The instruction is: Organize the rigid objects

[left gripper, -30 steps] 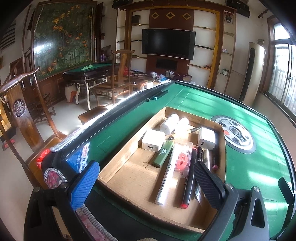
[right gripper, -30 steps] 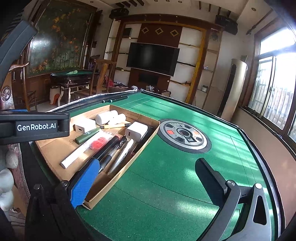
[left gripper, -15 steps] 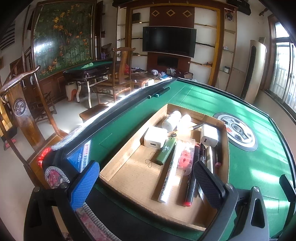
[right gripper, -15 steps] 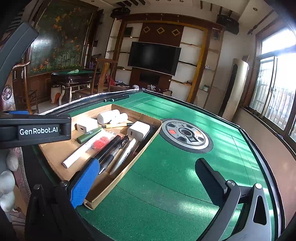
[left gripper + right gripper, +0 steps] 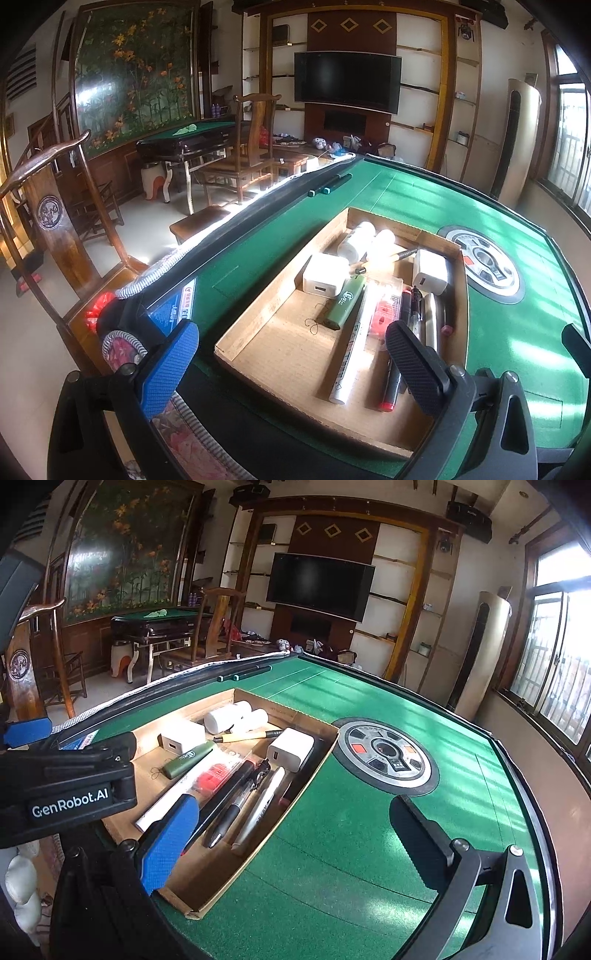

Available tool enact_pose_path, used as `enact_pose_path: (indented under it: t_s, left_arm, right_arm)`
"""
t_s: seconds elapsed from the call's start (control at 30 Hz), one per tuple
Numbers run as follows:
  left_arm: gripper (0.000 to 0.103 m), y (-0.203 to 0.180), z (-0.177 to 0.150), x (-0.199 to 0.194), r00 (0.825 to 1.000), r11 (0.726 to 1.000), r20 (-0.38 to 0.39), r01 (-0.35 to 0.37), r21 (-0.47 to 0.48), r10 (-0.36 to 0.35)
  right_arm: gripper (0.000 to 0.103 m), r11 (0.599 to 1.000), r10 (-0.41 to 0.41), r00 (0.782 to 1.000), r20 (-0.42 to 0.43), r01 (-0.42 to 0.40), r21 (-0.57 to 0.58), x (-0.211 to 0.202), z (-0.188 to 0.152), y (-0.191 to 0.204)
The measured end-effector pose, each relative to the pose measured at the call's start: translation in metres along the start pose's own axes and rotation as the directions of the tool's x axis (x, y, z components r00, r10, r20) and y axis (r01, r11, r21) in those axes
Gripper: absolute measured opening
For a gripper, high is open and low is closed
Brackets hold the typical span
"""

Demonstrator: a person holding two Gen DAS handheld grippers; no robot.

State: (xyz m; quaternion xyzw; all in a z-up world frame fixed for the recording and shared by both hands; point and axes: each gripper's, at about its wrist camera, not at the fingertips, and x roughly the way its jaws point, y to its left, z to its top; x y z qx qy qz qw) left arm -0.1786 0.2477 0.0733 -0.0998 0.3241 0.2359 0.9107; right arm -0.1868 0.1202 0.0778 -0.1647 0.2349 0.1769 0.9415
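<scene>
A shallow cardboard box [image 5: 258, 314] lies on the green felt table [image 5: 498, 332]. It holds two white chargers [image 5: 325, 275] [image 5: 430, 273], a green lighter [image 5: 345, 302], a long white marker [image 5: 352, 347], a black pen with a red end [image 5: 395, 376], two white rolls [image 5: 356, 240], a wooden pen and a red packaged item. My left gripper [image 5: 291, 354] hovers open over the box's near end, holding nothing. My right gripper [image 5: 295, 834] is open and empty, straddling the box's right wall [image 5: 306, 775] and the felt. The left gripper's body [image 5: 74, 786] shows at left.
A round control disc [image 5: 484, 266] is set in the table's middle, right of the box. Two dark green rods [image 5: 328, 184] lie near the far left edge. The padded table rim [image 5: 207, 236] runs along the left. Wooden chairs [image 5: 48, 206] stand beyond it.
Both views have shifted slightly, so the box sits a little further right in each. Both grippers stay open, and the box's contents have not moved.
</scene>
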Motion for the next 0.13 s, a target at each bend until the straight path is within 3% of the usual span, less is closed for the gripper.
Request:
enact_pose_path:
  t_s: [0.13]
  left_arm:
    - [0.102, -0.0020, 0.0004, -0.0026, 1.000, 1.000, 0.002, 0.002, 0.003, -0.002]
  right_arm:
    - [0.103, 1.000, -0.001, 1.000, 0.001, 0.001, -0.019, -0.0003, 0.0012, 0.0015]
